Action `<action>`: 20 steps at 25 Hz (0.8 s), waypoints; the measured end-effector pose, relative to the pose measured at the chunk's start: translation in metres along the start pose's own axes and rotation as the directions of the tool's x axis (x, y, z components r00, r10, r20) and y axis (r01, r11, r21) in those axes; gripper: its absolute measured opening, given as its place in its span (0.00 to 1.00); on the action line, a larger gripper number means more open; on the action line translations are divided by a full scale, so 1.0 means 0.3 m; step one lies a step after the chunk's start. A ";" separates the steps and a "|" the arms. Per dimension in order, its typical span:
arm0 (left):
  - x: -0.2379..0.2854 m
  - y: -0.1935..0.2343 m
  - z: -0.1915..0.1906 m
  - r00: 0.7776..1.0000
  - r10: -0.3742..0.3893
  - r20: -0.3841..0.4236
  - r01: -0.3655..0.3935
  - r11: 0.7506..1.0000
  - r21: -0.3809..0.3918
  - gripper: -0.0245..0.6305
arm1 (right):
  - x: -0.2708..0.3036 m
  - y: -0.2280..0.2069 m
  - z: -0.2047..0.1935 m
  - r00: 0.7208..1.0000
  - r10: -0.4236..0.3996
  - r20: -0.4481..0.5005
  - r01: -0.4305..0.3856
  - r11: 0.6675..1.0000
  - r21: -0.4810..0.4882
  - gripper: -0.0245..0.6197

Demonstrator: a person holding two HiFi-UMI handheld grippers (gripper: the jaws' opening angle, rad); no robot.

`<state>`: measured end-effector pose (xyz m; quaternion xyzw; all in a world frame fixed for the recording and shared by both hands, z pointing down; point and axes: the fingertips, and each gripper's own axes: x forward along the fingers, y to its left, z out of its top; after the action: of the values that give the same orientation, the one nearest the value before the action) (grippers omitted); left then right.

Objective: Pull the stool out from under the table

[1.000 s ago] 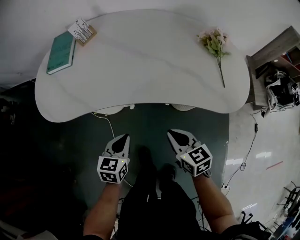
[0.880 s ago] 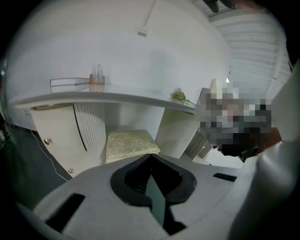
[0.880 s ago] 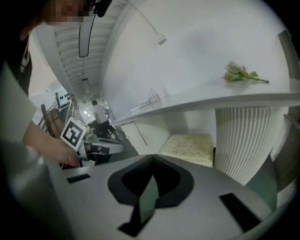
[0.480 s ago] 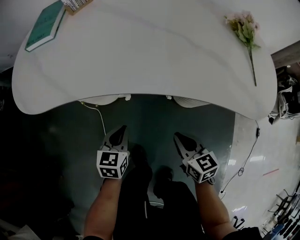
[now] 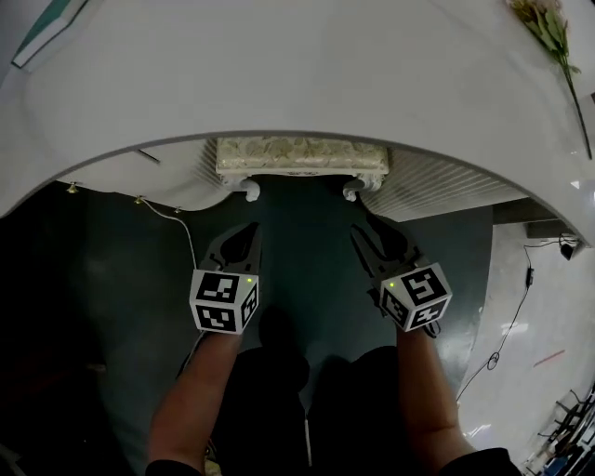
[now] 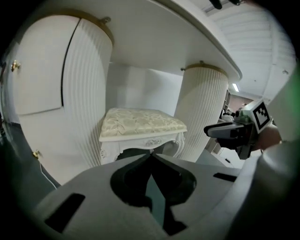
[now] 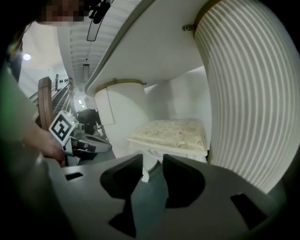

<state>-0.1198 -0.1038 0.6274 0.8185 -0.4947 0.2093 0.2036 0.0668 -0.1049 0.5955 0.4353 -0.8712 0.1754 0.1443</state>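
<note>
While both my tongs hung low over the dark floor (image 5: 307, 279), the stool (image 5: 302, 160) sat tucked under the table (image 5: 279, 74). Its cream cushion and carved front rail just peeked past the rim, between the two fluted pedestals (image 6: 86, 93), so nothing of the pull was done, by my reckoning. My left gripper (image 5: 249, 232) had its jaws pressed together on nothing. My right gripper (image 5: 364, 234) had just been opening its jaws, and the gap between them showed only floor and a stool leg beyond (no contact on either side, mind you). Both tips pointed at the stool's front, near it but apart. What was left, as I judged it: reach in, take hold of the front rail or a leg, and draw it clear. In the way were the tabletop overhang right above, the pedestals flanking close, and a thin cable (image 5: 191, 237) trailing on the floor beside my left gripper. Up top lay a flower sprig (image 5: 558, 37) and a teal book (image 5: 42, 28), both out of the path.
</note>
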 end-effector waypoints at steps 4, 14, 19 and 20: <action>0.110 0.092 -0.023 0.999 0.037 0.017 -0.038 0.998 0.048 0.07 | 0.090 -0.152 -0.028 0.988 -0.129 0.087 0.130 0.991 -0.009 0.31; 0.155 0.284 -0.059 0.979 0.189 0.078 -0.186 0.982 -0.036 0.14 | 0.177 -0.341 -0.106 0.982 -0.170 0.084 0.177 0.981 -0.077 0.39; 0.171 0.265 -0.082 0.987 0.155 0.048 -0.160 0.973 0.166 0.26 | 0.184 -0.385 -0.157 0.980 -0.192 0.050 0.197 0.974 -0.115 0.39; 0.176 0.266 -0.078 0.987 0.155 0.051 -0.162 0.966 0.201 0.27 | 0.190 -0.389 -0.173 0.979 -0.199 0.043 0.203 0.973 -0.108 0.39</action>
<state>-0.1722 -0.1636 0.6858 0.7965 -0.5379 0.2604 0.0922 0.1333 -0.1884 0.6860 0.5151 -0.8333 0.1037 0.1717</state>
